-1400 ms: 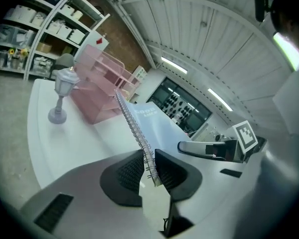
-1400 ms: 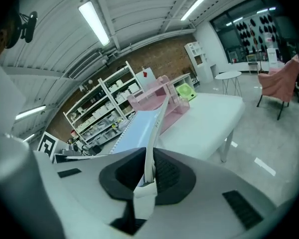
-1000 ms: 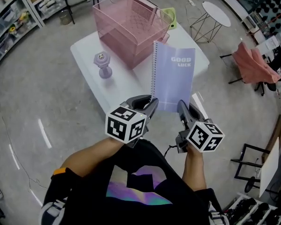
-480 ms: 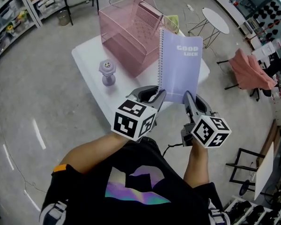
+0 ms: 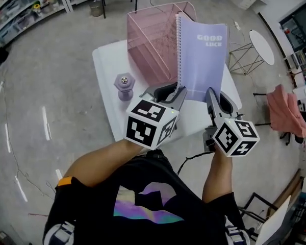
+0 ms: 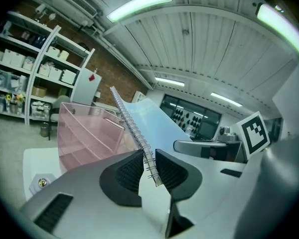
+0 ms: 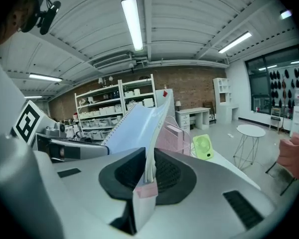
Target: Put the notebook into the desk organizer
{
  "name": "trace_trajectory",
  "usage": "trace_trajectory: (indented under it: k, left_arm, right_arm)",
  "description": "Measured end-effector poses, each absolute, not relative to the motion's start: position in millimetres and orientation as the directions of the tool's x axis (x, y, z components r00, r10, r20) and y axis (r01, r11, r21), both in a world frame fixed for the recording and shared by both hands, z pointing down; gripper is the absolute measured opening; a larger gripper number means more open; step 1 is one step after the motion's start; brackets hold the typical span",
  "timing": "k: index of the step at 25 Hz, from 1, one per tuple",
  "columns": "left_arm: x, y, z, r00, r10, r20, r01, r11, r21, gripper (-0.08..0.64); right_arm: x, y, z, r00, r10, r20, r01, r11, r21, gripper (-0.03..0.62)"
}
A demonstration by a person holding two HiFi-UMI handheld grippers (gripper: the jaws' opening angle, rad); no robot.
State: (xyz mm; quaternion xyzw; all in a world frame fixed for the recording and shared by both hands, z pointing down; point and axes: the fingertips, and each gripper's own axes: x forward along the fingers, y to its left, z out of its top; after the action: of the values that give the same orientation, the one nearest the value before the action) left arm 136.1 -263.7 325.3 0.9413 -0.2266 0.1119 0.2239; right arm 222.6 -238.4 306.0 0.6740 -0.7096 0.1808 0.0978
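"How many notebooks?"
"One notebook [image 5: 203,60], and one organizer [image 5: 153,37]."
"Grippers?"
"Two: a left gripper [image 5: 177,93] and a right gripper [image 5: 214,96]."
"Tables?"
"Two: one white table [image 5: 108,68] and one round side table [image 5: 260,42]."
"Anything else?"
"One purple dumbbell [image 5: 124,86] and one green fan [image 7: 203,147]."

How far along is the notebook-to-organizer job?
Done: the notebook is lifted off the table.
In hand: the left gripper clamps its spiral edge and the right gripper its open edge, holding it upright beside the pink desk organizer.
Left: lower it in and release.
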Motion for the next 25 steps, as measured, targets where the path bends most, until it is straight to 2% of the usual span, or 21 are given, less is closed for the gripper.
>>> trace_trajectory:
  k: [9, 13, 20, 25]
  left_arm:
    - [186.9, -325.4, 339.5, 0.72, -0.582, 0.378, -0.693, -0.632, 0.346, 0.08]
    - [184.7, -350.8, 337.4, 0.63, -0.652, 0.423, -0.777, -0.542, 0.321, 0.086]
    - [171.1, -375.5, 345.4, 0.496, -0.684, 0.534, -0.867, -0.421, 0.267, 0.109]
    - [173.4, -379.1, 353.2, 0.447, -0.671, 0.591, -0.891, -0.388, 0.234, 0.117]
  right_arm:
    - [275.9, -322.3, 320.2, -0.286, -0.876, 0.389, -0.958, 0.268, -0.101, 0.059]
    - [273.2, -357.5, 320.0, -0.352, -0.845, 0.403, -0.934, 0.347, -0.089, 0.063]
    - [251.5, -396.2, 329.6, -0.394, -0.802, 0.448, -0.908, 0.415, -0.056, 0.064]
    - [247.9, -407.0, 344.0, -0.384, -0.783, 0.49, -0.907, 0.419, -0.043, 0.064]
